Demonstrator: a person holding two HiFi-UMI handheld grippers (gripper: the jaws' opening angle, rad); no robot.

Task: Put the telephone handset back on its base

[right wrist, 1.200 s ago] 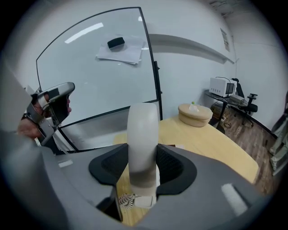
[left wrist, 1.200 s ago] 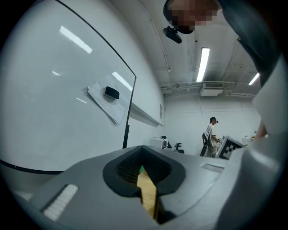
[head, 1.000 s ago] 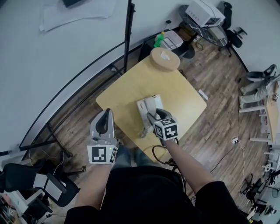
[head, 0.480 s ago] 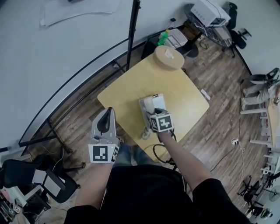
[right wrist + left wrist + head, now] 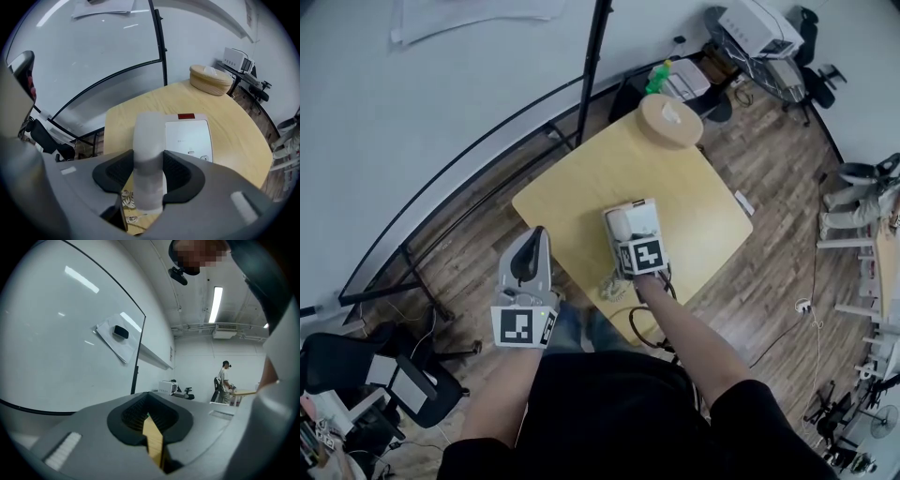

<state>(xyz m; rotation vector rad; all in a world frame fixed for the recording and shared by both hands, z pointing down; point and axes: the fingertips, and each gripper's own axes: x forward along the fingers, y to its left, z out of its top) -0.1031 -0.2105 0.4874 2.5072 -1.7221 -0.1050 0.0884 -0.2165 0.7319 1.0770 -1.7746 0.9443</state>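
Our right tongs [image 5: 149,177] grip the white handset [image 5: 149,133], poised at the left side of its base [image 5: 191,137] on the surface [image 5: 239,140]; our left tongs [image 5: 151,439] hang closed, empty. We judge seating is in hand: next, lower it squarely onto the base, then release

The handset [image 5: 149,159] and base [image 5: 190,138] look like smooth, matt white plastic. The table [image 5: 581,197] under the base is pale, smooth wood; the floor [image 5: 759,281] is darker wood planking.

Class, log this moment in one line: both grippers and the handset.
left gripper: shut, empty | right gripper: shut on handset | handset: over left side of base
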